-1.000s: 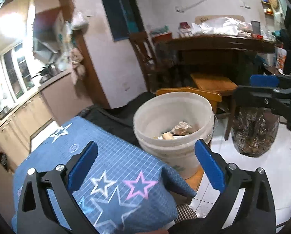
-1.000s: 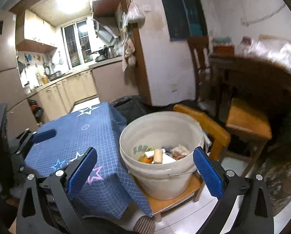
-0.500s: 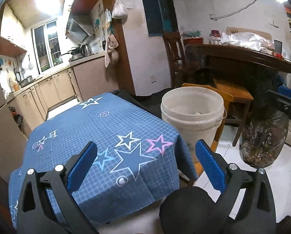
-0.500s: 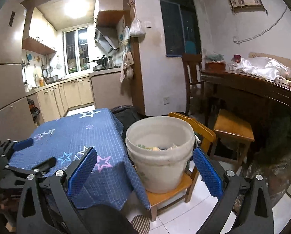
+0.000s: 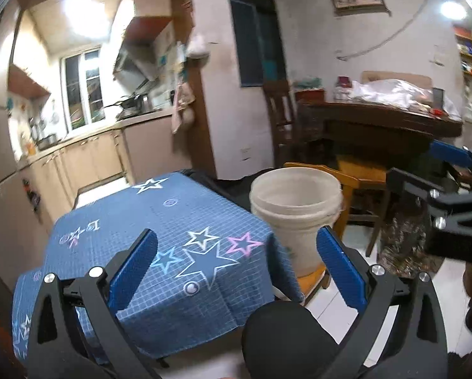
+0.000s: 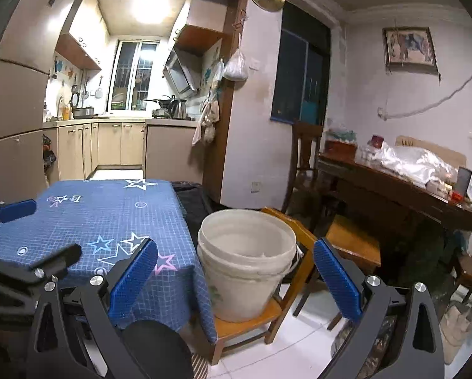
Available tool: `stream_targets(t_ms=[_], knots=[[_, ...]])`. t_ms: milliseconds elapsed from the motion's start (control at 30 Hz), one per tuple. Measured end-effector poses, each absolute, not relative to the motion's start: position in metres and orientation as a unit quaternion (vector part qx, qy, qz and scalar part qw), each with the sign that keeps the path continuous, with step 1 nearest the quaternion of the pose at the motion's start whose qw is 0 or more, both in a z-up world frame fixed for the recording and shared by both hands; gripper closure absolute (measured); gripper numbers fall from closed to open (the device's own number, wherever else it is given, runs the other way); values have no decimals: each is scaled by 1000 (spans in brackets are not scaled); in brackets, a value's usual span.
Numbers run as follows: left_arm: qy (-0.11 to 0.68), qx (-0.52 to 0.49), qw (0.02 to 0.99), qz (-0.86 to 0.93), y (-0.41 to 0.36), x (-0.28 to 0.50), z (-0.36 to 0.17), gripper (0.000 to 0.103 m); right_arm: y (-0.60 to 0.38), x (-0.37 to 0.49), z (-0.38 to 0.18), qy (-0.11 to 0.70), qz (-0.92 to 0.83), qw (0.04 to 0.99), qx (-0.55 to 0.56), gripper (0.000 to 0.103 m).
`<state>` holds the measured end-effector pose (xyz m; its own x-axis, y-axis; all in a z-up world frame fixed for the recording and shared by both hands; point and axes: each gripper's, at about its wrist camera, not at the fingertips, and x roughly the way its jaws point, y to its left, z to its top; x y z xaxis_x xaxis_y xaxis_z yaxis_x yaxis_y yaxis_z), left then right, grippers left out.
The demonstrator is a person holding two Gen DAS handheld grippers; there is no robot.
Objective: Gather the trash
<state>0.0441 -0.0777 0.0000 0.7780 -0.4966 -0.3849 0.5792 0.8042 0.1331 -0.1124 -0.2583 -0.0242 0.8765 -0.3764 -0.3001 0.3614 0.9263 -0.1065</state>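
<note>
A cream plastic bucket (image 5: pixel 296 208) (image 6: pixel 247 262) stands on a small wooden chair (image 6: pixel 245 325) beside a low table under a blue star-print cloth (image 5: pixel 160 227) (image 6: pixel 103 221). Its contents are hidden from this height. My left gripper (image 5: pixel 236 265) is open and empty, held back over the table's near corner. My right gripper (image 6: pixel 236 271) is open and empty too, raised in front of the bucket. Each gripper shows at the edge of the other's view: the right gripper (image 5: pixel 438 183) at the right, the left gripper (image 6: pixel 37 233) at the left.
A dark filled bag (image 5: pixel 406 246) sits on the white tiled floor right of the chair. A wooden stool (image 6: pixel 353 243) and a dark sideboard (image 6: pixel 403 195) with plastic bags stand behind. A dark knee (image 5: pixel 286 334) shows below. The kitchen (image 6: pixel 119 139) lies beyond the table.
Both grippers have pulled back and up from above the bucket. The trash inside it, visible a second ago, is now out of sight below the rim. More of the room shows.
</note>
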Motion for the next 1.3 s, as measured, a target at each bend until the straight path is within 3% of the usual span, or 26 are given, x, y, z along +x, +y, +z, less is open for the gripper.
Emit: stream_targets(t_ms=[300, 1300], knots=[[183, 116, 932, -292, -80, 42, -3, 6, -271, -148, -18, 165, -204, 965, -20, 5], [215, 117, 933, -266, -92, 48, -19, 6, -298, -122, -46, 204, -181, 962, 10, 5]])
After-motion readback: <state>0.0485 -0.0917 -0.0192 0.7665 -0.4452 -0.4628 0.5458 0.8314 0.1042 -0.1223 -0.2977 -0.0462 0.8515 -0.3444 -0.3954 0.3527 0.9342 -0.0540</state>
